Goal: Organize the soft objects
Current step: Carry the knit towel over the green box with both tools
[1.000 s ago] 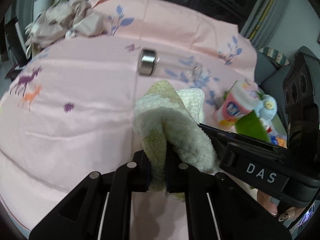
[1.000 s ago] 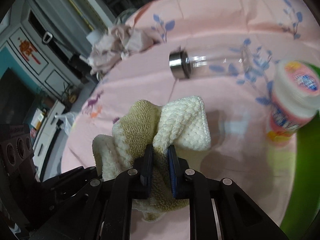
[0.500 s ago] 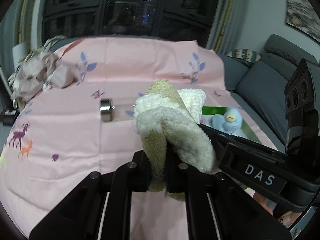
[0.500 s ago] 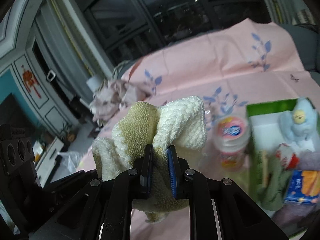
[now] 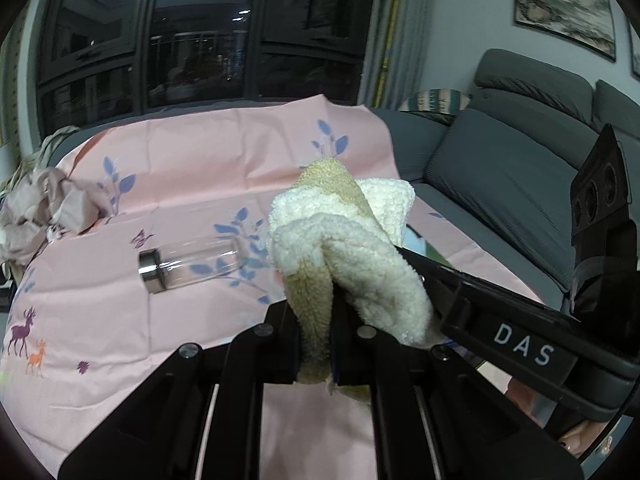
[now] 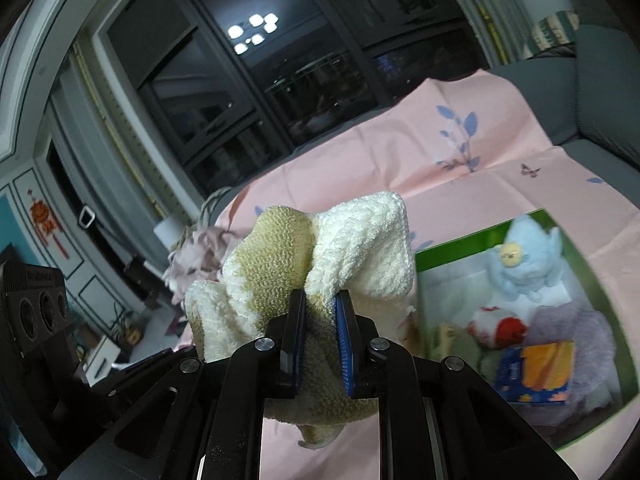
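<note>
A cream and tan fluffy towel hangs bunched in the air above the pink sheet, pinched by both grippers. My left gripper is shut on one fold of the towel. My right gripper is shut on another fold of the towel, and its black body shows at the right of the left wrist view. A green-rimmed box to the right holds a blue plush toy, a white and red plush, a grey fuzzy cloth and a blue-orange packet.
A clear glass bottle with a steel cap lies on the sheet at the left. A crumpled pink-beige cloth is heaped at the sheet's far left edge. A grey sofa runs along the right, with dark windows behind.
Both grippers have risen with the towel and tilted up, so the windows and sofa now show. The bottle has slid lower left in the left view; the green box has come into the right view.
</note>
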The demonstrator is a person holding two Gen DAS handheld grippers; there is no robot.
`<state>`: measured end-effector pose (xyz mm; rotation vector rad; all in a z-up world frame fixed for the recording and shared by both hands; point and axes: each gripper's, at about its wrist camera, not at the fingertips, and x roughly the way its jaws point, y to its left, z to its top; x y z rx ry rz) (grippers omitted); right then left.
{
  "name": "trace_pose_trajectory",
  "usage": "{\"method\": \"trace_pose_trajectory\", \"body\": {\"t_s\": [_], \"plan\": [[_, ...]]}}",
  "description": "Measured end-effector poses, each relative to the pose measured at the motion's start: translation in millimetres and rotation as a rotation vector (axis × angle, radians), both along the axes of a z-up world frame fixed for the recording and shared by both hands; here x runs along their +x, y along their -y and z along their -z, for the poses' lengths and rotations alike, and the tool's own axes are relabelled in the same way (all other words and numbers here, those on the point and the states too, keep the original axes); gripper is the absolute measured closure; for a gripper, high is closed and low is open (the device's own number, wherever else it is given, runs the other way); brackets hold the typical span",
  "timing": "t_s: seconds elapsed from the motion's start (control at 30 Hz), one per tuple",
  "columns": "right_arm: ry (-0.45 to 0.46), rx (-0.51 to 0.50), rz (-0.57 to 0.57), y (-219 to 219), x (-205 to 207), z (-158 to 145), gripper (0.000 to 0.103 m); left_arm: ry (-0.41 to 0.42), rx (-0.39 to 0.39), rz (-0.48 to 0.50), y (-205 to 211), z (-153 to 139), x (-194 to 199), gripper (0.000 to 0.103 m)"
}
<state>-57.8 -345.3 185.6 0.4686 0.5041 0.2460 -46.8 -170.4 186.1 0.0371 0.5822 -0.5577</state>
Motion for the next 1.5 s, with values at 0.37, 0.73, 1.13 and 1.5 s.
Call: {"method": "trace_pose_trajectory", "body": {"t_s": [0.37,0.73,1.13,1.5], "plan": [[0.007,0.021,0.136,47.6,-17.8,1.9,0.085,-0.009,-0.015,0.128,49.7,-3.2,0.1,0.097],[-0.044,0.109,0.247,100.8,-27.3,20.2,0.085,-0.081,-0.036,0.252,93.7,10.4,6.0,0.097],[-0.212,0.132,0.311,125.4,-12.8,51.5,0.085,-0.186,0.013,0.274,125.1,45.5,19.1,0.096],[-0.366,0.132,0.342,134.8,0.7,83.3,0.085,-0.293,0.051,0.251,136.3,79.0,36.0,0.093]]}}
